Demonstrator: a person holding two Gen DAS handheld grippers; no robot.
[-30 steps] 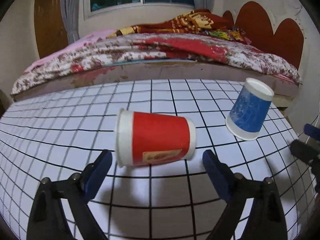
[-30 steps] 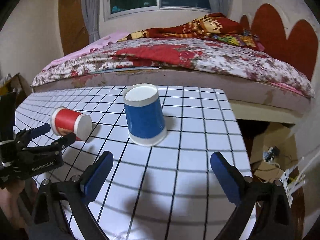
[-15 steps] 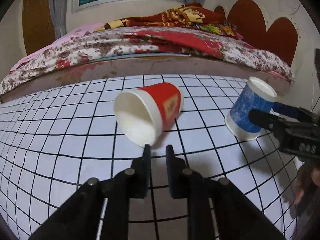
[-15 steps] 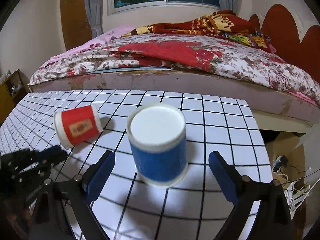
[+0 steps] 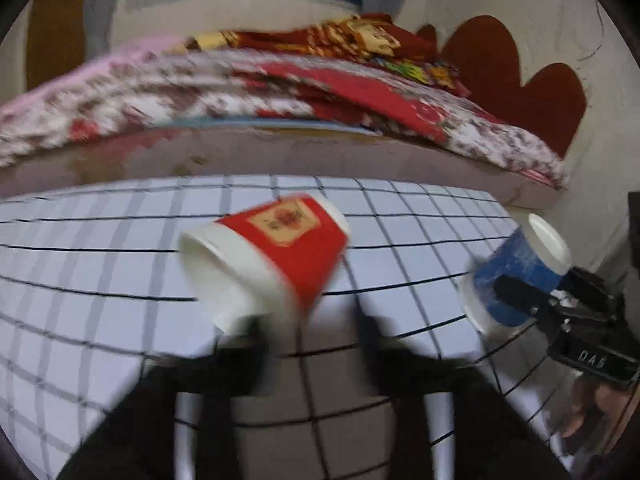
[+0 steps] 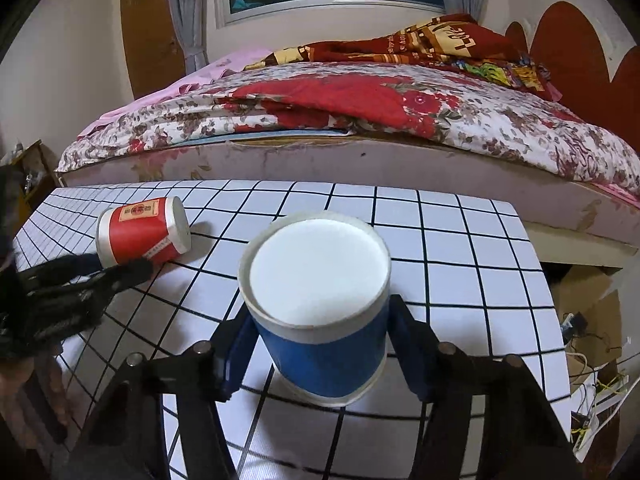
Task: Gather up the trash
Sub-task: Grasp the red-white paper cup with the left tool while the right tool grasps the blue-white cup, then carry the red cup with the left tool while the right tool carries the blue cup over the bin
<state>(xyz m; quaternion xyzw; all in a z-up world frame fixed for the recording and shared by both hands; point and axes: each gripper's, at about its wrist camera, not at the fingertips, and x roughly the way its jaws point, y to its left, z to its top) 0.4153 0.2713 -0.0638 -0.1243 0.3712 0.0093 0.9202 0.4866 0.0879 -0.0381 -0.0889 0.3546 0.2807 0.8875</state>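
The blue cup [image 6: 320, 312] stands upside down near the table's [image 6: 460, 240] right edge, and my right gripper [image 6: 320, 344] has a finger pressed on each side of it. The red cup [image 6: 140, 236] lies on its side toward the left edge; only the left wrist view shows its open mouth, too blurred to see inside. There my left gripper [image 5: 308, 332] is smeared: I cannot tell its opening.

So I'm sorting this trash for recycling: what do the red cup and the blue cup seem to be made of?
Red cup: apparently paper, matte printed wall, white band at the mouth, white recessed base, lying on its side.
Blue cup: probably paper too, blue matte wall with white bands, plain white base facing up, standing upside down between the right gripper fingers. Any inner coating can't be judged.
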